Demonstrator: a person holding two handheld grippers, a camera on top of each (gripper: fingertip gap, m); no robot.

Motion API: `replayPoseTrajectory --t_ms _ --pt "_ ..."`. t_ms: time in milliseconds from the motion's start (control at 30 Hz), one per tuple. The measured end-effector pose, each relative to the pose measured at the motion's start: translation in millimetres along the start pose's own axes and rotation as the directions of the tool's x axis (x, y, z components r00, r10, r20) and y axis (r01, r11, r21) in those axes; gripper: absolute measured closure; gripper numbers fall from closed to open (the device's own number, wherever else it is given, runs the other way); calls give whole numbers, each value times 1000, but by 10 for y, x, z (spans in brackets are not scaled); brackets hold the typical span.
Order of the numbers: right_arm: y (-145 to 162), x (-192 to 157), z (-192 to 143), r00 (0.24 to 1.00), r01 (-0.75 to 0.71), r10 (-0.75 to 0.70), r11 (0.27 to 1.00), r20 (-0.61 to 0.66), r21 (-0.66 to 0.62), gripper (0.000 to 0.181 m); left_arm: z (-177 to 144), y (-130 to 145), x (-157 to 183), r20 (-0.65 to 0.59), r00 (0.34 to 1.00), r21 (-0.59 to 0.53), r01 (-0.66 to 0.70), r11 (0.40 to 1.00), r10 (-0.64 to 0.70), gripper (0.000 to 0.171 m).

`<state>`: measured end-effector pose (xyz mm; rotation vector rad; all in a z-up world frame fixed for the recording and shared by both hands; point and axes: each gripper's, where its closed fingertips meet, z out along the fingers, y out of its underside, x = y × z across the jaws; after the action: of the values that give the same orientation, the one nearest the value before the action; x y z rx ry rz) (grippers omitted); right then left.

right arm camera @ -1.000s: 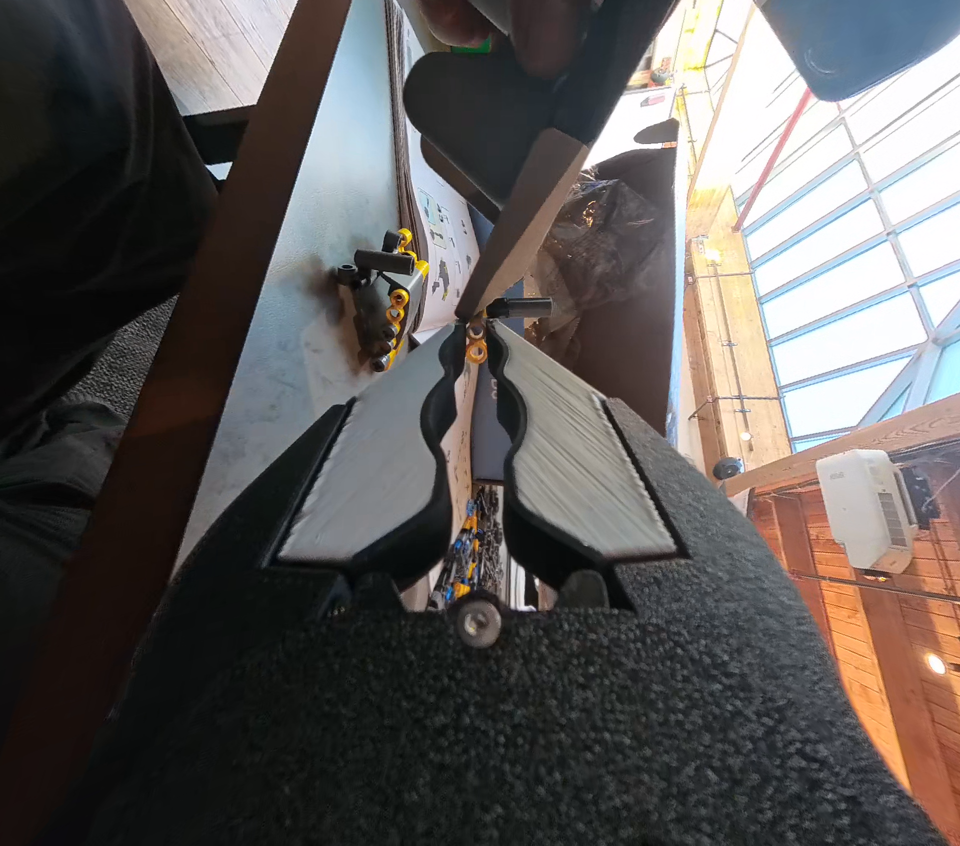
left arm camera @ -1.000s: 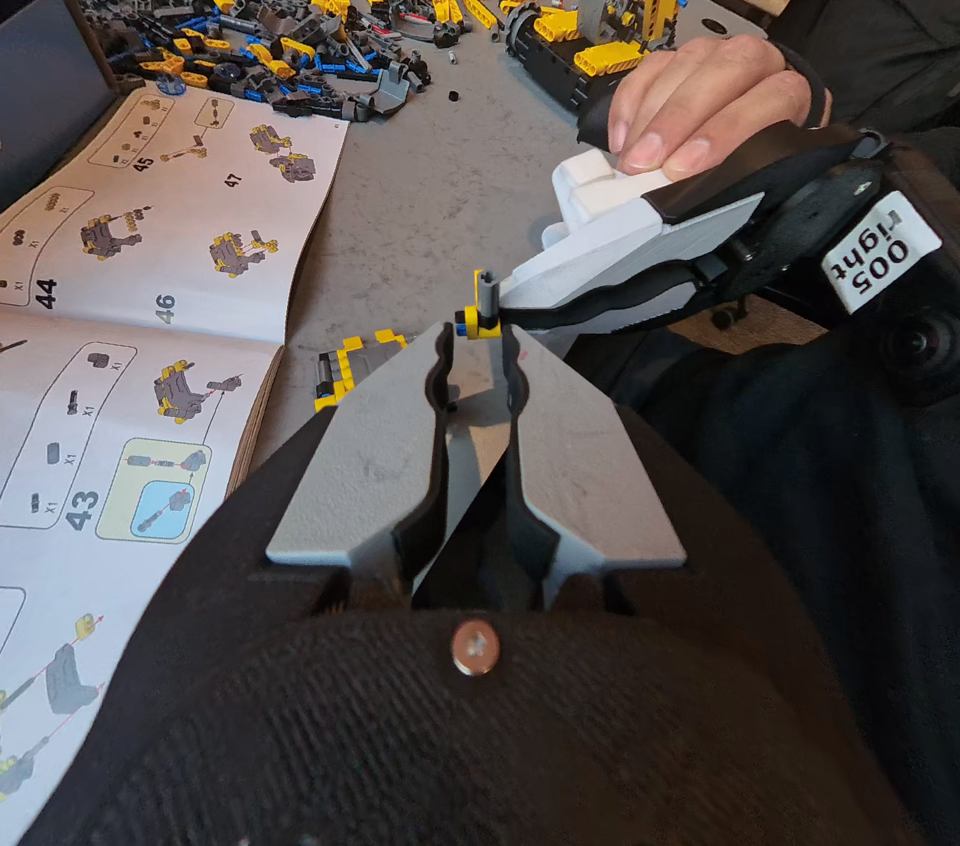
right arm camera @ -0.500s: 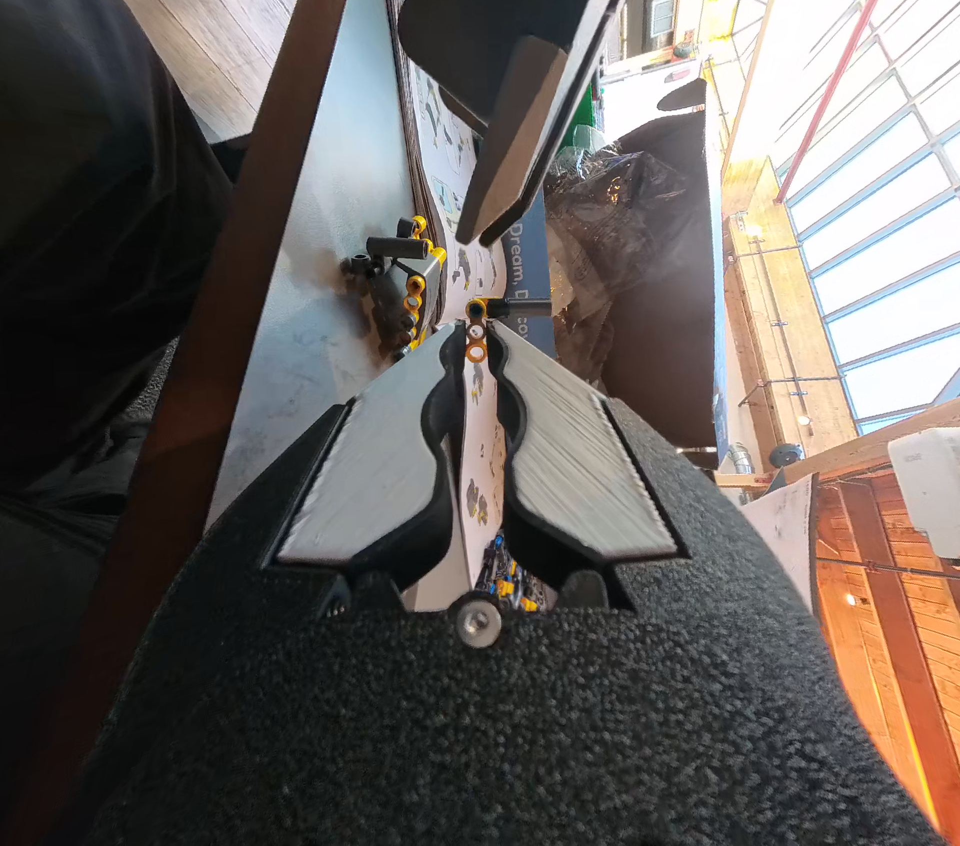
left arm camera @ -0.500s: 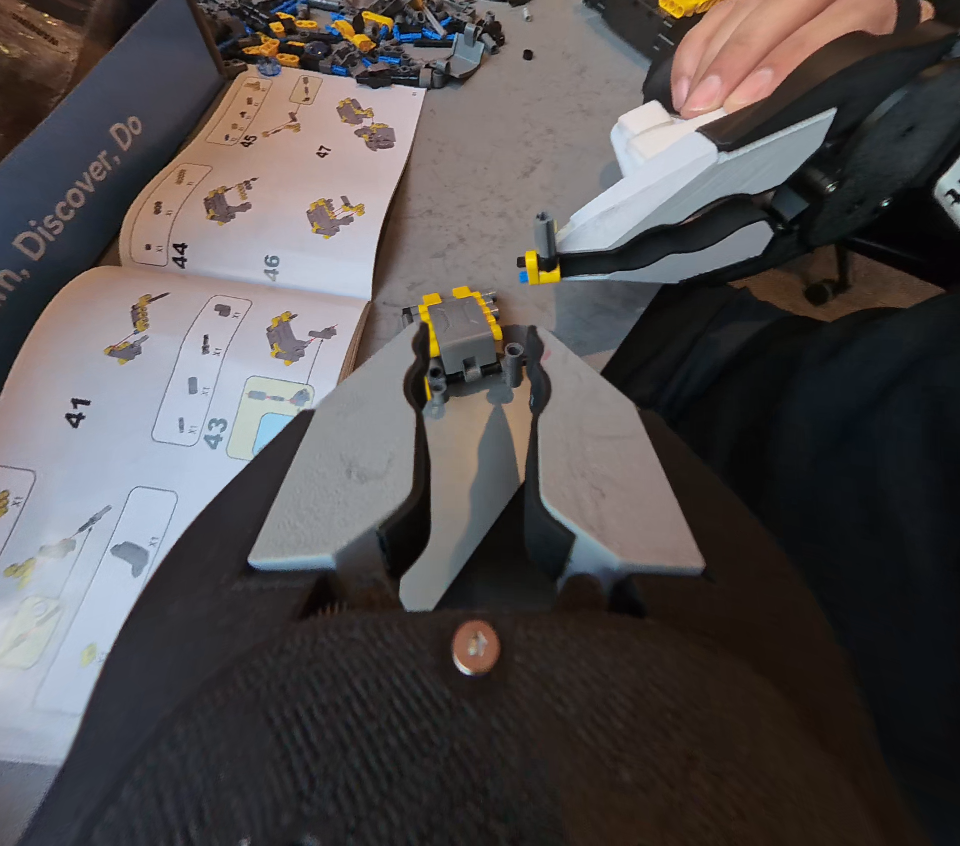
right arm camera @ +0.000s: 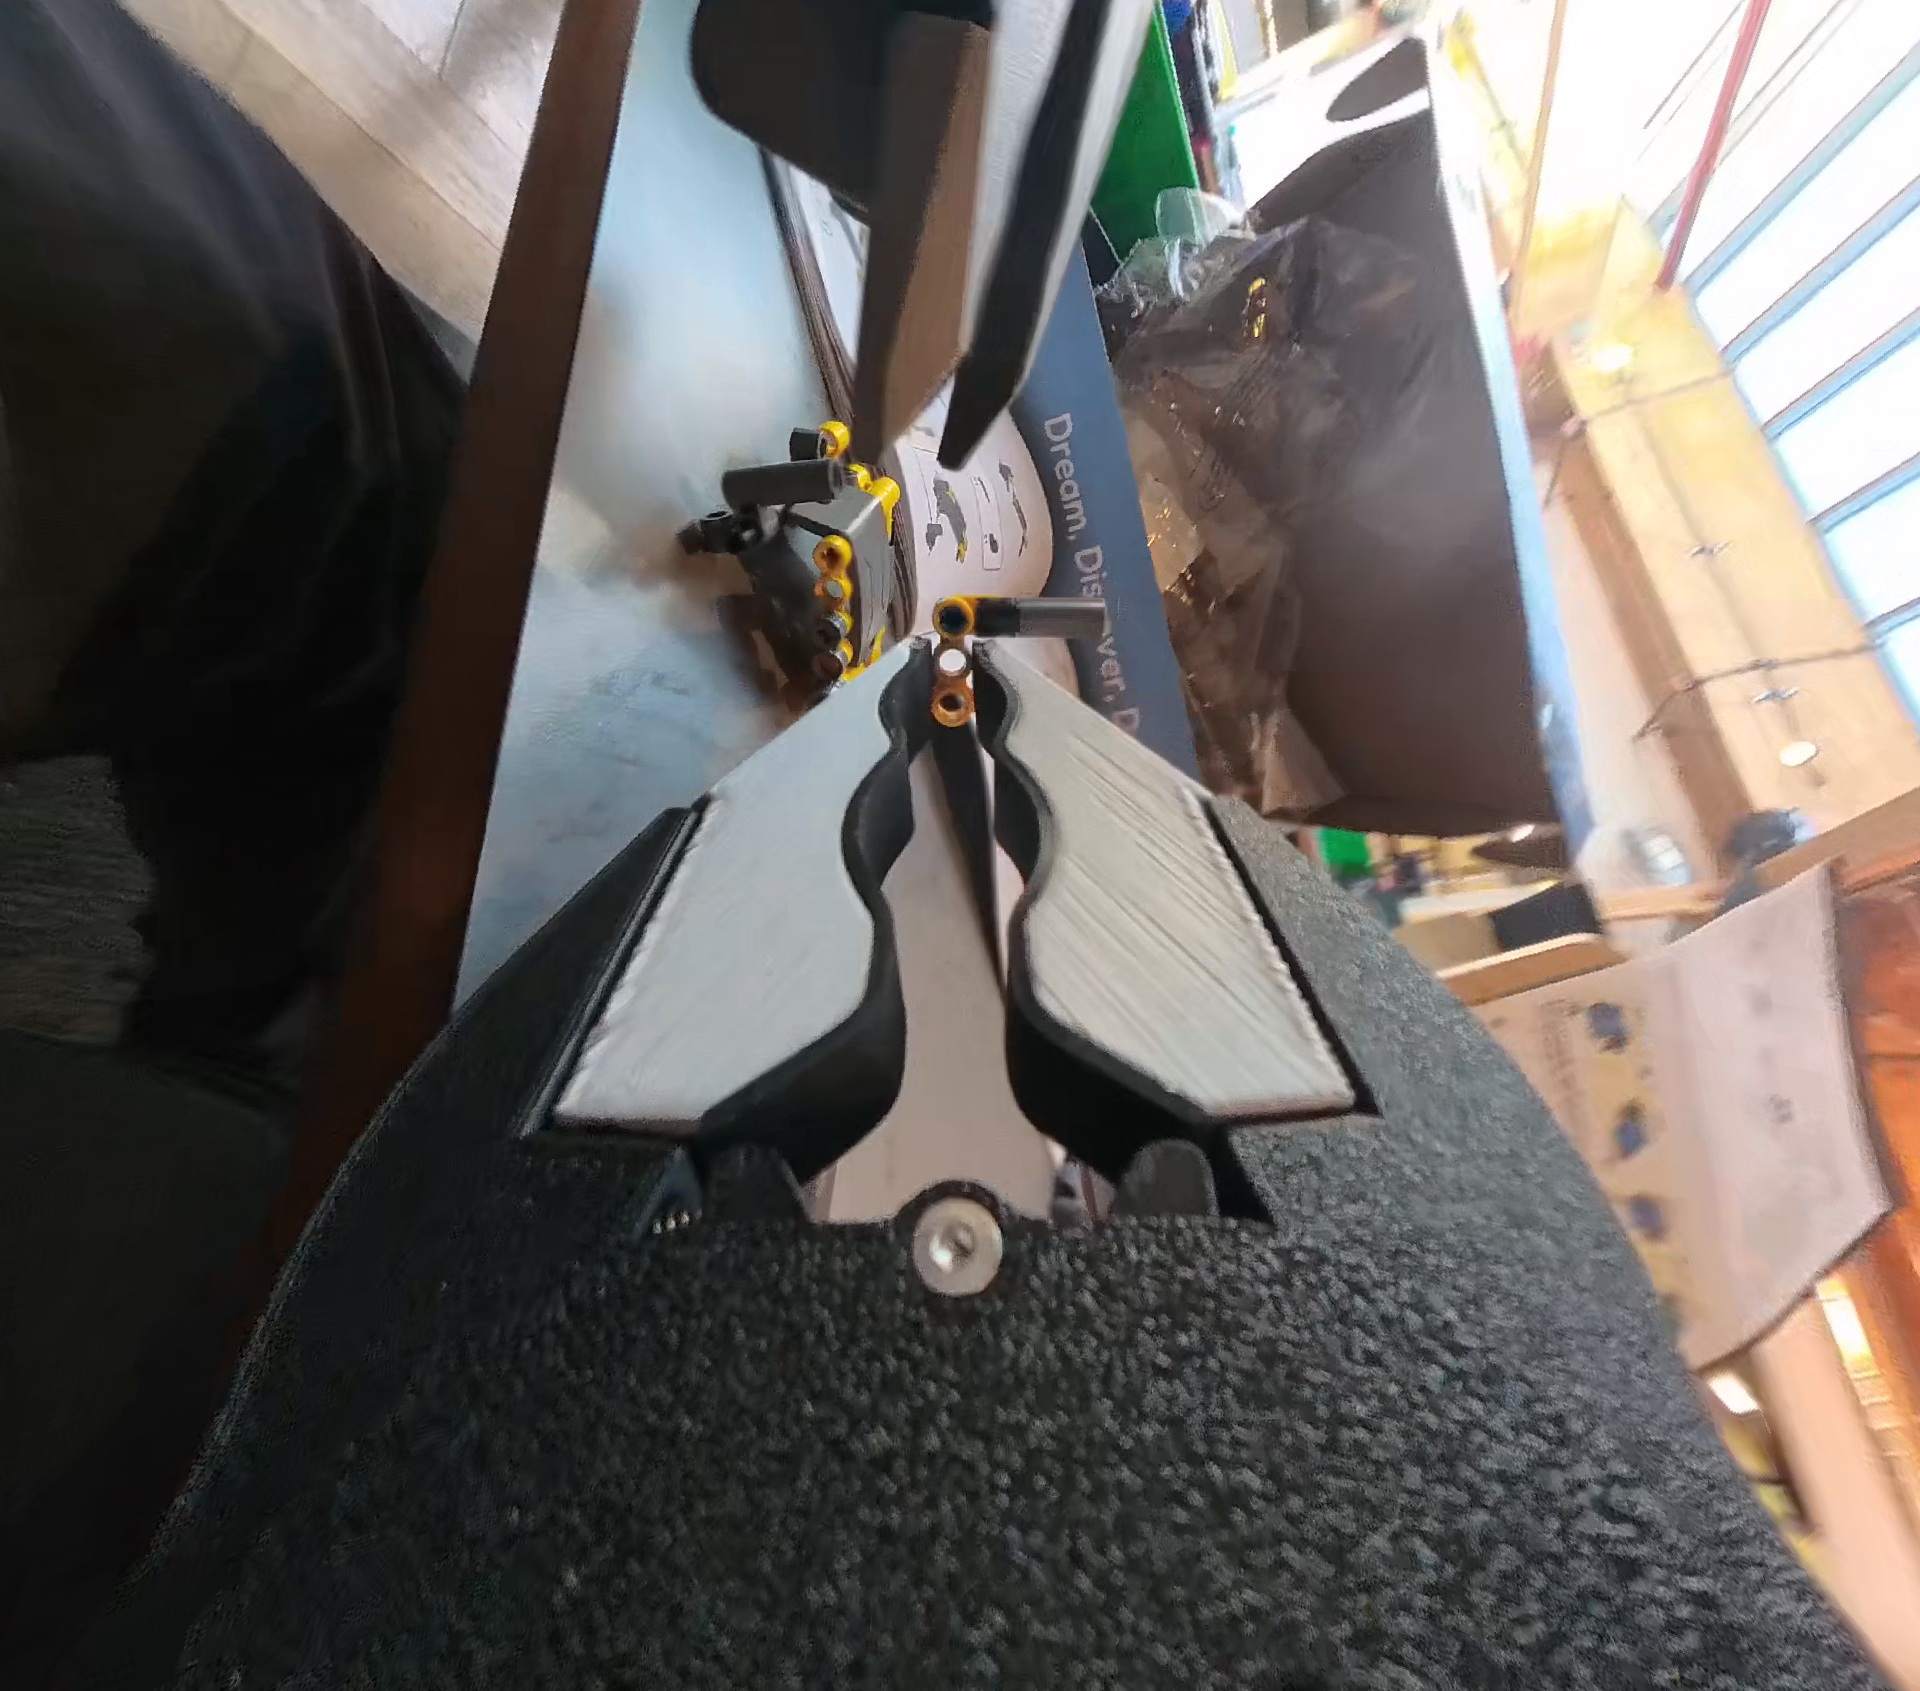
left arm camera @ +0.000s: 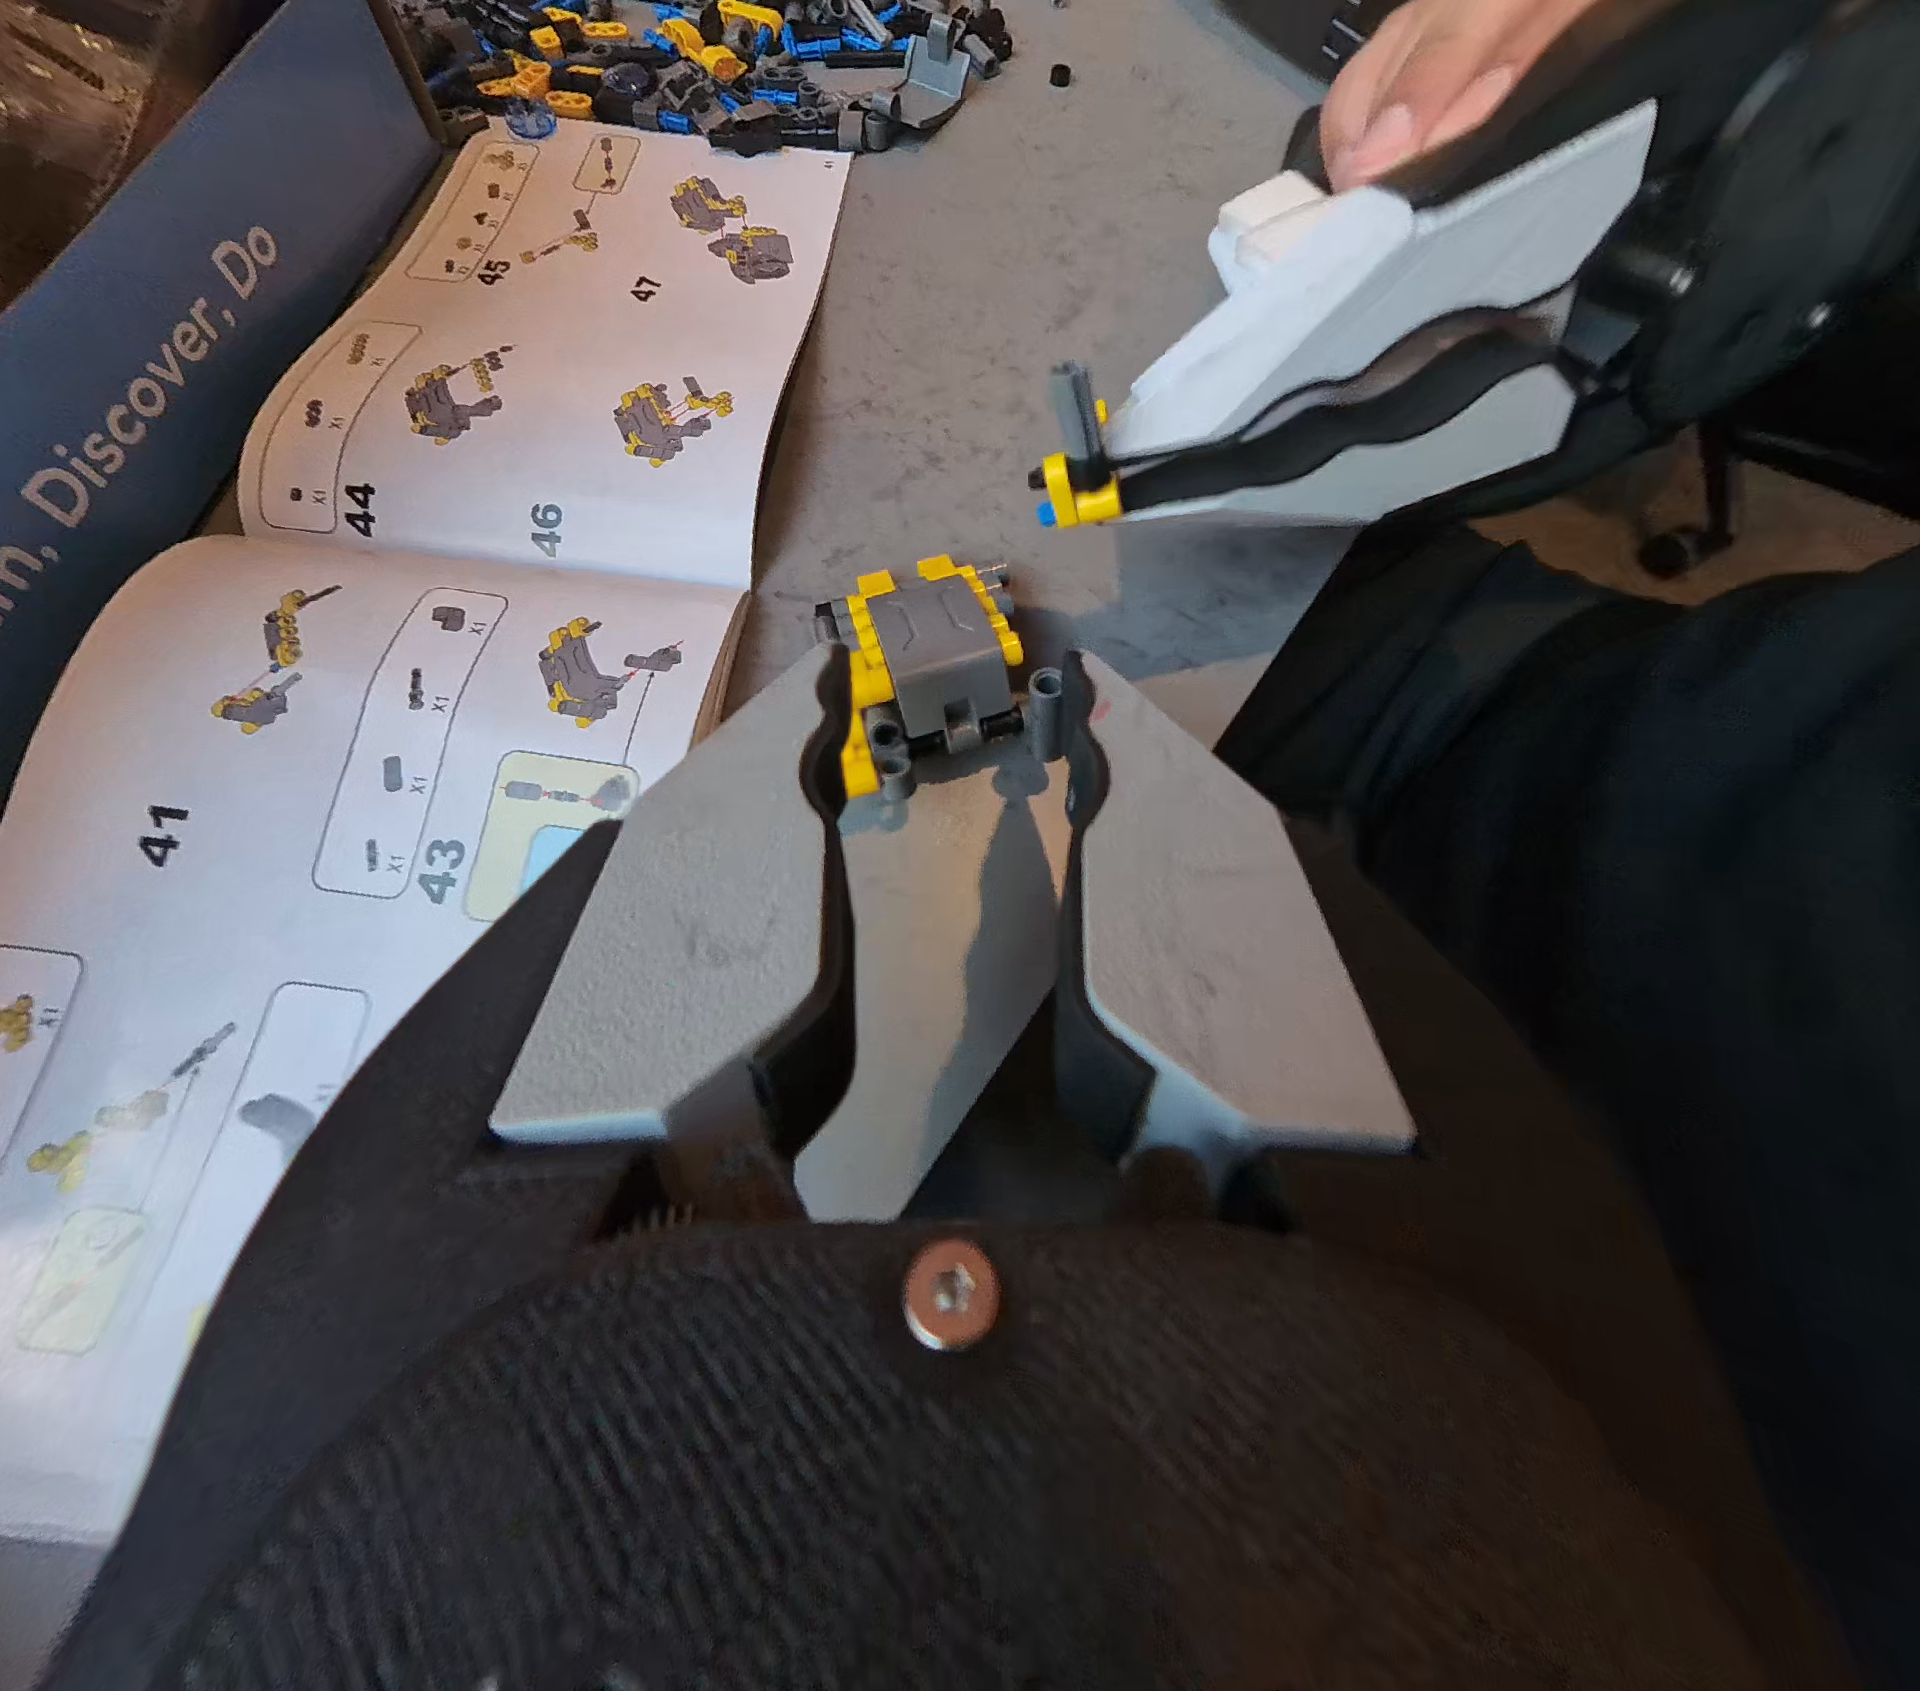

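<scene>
Soft daylight falls evenly on the desk (left arm camera: 966, 270), with the left tongs (left arm camera: 951, 706) casting faint shadows. In the right wrist view, bright windows (right arm camera: 1787, 135) blow out to glare (edges smeared, wide-angle bent), and a hand (left arm camera: 1507, 10) is motion-blurred.

2 grippers (left arm camera: 951, 706) (right arm camera: 951, 654), 1 open booklet (left arm camera: 520, 415), 1 grey-yellow brick assembly (left arm camera: 935, 654).

The left hand-held gripper (left arm camera: 951, 706), jaws apart, flanks a grey-and-yellow brick assembly (left arm camera: 925, 665) on the grey worktop (left arm camera: 997, 270). Just right of the assembly, the right hand-held gripper (left arm camera: 1107, 483) pinches a small yellow-and-grey piece (left arm camera: 1075, 467); an open instruction booklet (left arm camera: 499, 436) lies left.
</scene>
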<state>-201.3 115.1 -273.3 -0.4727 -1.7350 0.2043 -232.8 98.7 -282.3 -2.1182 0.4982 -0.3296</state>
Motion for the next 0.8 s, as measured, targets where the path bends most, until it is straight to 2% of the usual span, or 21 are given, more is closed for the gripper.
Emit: replayPoseTrajectory --t_ms 67,133,267,433,533,667,800 --pt "-3 26 -25 992 -127 127 992 26 0 175 -27 8 -26 21 996 -17 -81 997 81 126" --pt "-29 24 -56 953 -294 292 956 83 8 175 -45 47 -33 18 981 -49 -192 980 193 121" --pt "-25 -5 -66 792 -585 581 810 187 -37 175 -15 170 -87 -4 916 -118 -399 909 401 114" --pt "-86 -21 -103 654 -718 713 690 254 -88 175 55 277 -146 -8 816 -197 -568 799 578 114" --pt "-160 -7 -147 559 -792 777 603 290 -91 175 93 268 -145 9 775 -204 -617 760 632 125" --pt "-202 -47 -171 399 -872 857 465 327 -154 175 162 261 -140 -8 796 -188 -596 781 606 136" --pt "-154 -132 -155 332 -892 890 404 312 -203 175 183 263 -111 -31 815 -191 -573 797 579 138"
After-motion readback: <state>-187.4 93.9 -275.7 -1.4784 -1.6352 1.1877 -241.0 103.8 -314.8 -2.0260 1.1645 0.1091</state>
